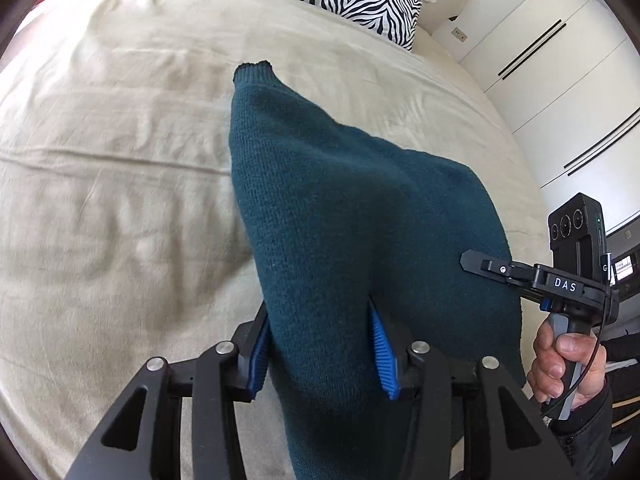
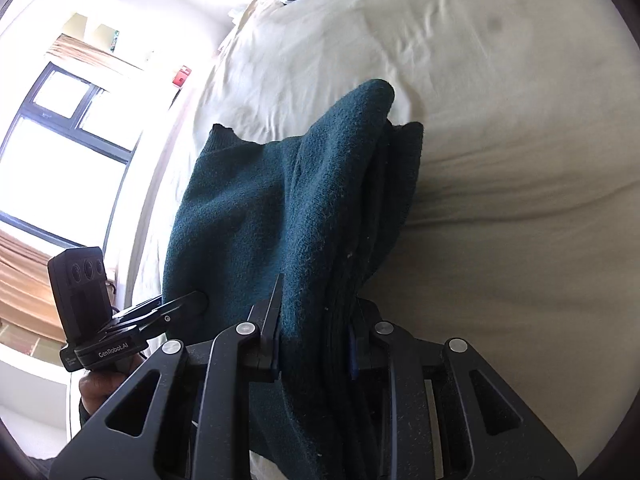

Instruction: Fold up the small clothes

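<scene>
Above bed (image 1: 100, 128) | left gripper (image 1: 320, 344), right gripper (image 2: 316, 340) level, both clamping teal sweater (image 1: 328, 208)

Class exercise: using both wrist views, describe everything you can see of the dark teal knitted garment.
The teal garment is a soft, fuzzy knit with a ribbed cuff at its far end. It is bunched into folds, not flat, and hangs lifted over the beige bedcover. The left gripper clamps one part between blue ribbed pads; the right gripper clamps another thick fold. Whether its far end touches the bed is unclear.
</scene>
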A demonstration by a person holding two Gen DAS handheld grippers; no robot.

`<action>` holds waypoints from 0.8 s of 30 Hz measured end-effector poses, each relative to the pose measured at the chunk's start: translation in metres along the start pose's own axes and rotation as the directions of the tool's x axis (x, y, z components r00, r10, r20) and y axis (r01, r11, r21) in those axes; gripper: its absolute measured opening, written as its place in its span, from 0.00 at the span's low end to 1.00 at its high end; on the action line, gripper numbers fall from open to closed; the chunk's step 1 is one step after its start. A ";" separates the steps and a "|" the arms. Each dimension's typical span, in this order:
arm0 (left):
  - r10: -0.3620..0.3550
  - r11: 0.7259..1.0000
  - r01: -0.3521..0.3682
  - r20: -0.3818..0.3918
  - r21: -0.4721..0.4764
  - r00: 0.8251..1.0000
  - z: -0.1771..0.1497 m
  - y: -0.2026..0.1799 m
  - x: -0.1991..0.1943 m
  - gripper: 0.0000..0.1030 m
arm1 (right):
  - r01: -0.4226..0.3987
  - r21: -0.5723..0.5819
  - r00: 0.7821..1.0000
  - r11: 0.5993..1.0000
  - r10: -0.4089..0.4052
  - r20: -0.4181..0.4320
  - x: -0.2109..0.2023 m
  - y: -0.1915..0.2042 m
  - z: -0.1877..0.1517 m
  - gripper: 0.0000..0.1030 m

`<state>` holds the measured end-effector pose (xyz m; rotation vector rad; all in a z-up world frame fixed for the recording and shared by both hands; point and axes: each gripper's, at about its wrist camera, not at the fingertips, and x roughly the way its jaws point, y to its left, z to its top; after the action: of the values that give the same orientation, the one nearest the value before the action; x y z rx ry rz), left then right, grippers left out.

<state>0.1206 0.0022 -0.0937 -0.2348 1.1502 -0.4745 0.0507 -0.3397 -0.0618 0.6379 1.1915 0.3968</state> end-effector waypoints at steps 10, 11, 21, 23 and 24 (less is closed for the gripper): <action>-0.014 1.000 0.014 0.041 -0.018 0.999 -0.003 0.006 0.007 0.60 | -0.184 0.125 0.982 0.975 0.175 0.076 -0.004 -0.047 -0.025 0.26; -0.011 1.000 0.012 0.047 -0.018 0.999 -0.005 0.007 0.006 0.61 | -0.190 0.135 0.980 0.973 0.180 0.085 -0.006 -0.048 -0.026 0.27; 0.182 0.977 -0.205 0.282 0.056 0.942 -0.038 -0.032 -0.057 0.81 | 0.164 0.103 0.907 0.981 -0.191 0.376 -0.089 -0.026 -0.086 0.55; 0.220 0.962 -0.265 0.377 0.071 0.900 -0.053 -0.045 -0.078 0.94 | 0.236 0.084 0.858 0.968 -0.248 0.449 -0.108 -0.014 -0.105 0.55; 0.242 0.951 -0.301 0.426 0.075 0.872 -0.060 -0.052 -0.088 1.00 | 0.282 0.074 0.829 0.957 -0.281 0.483 -0.117 -0.006 -0.113 0.57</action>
<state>0.0244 0.0023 -0.0240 -0.0428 0.7144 -0.2352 -0.0950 -0.3869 -0.0065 0.5094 0.7770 -0.0238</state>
